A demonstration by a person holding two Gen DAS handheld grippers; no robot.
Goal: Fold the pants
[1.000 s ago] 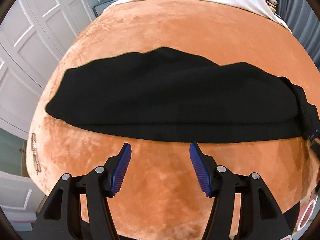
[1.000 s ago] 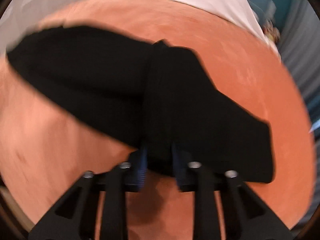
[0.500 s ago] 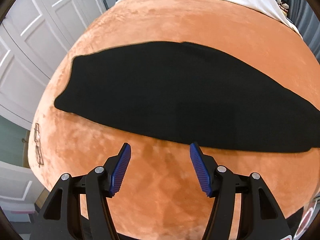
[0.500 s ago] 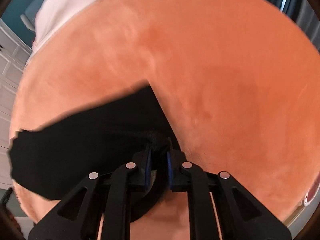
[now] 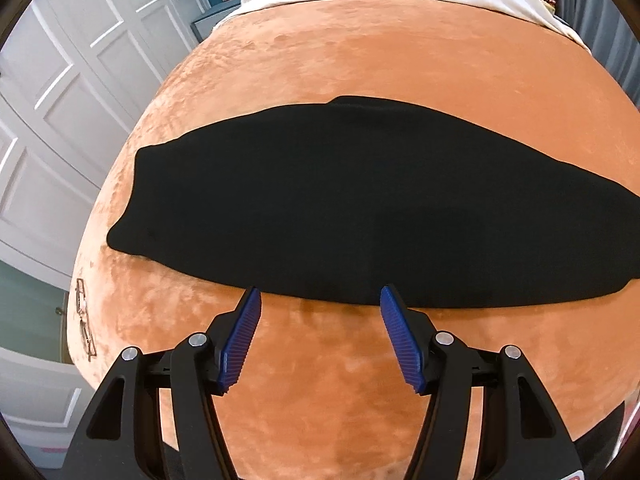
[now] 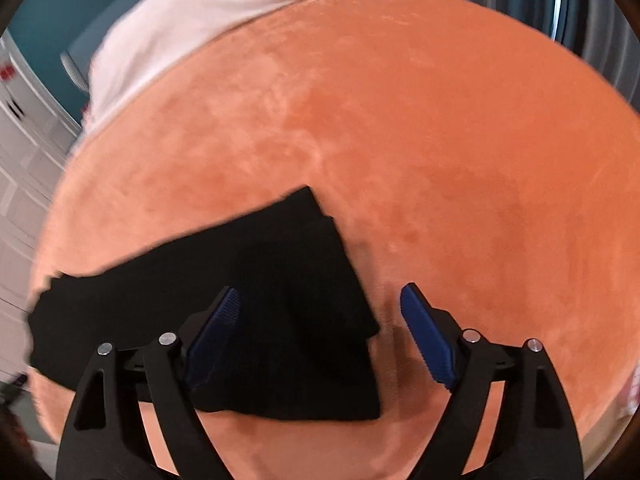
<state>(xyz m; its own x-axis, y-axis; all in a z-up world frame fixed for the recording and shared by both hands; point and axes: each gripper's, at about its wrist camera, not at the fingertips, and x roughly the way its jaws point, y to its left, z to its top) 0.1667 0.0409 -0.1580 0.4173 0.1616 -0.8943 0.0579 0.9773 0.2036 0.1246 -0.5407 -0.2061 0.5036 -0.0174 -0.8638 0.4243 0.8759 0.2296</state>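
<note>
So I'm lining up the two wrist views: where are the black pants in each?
Left wrist: the pants lie as a long band across the middle, just beyond the open left gripper.
Right wrist: the pants sit at lower left, one end between the fingers of the open right gripper.
Shared landmark: the orange blanket under them, with white bedding at its far edge.

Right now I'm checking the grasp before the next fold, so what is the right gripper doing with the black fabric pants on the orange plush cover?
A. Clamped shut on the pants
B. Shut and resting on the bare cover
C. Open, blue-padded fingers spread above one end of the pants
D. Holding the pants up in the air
C: the right gripper has its jaws wide apart over one end of the black fabric pants, which lie flat on the orange plush cover.
</note>
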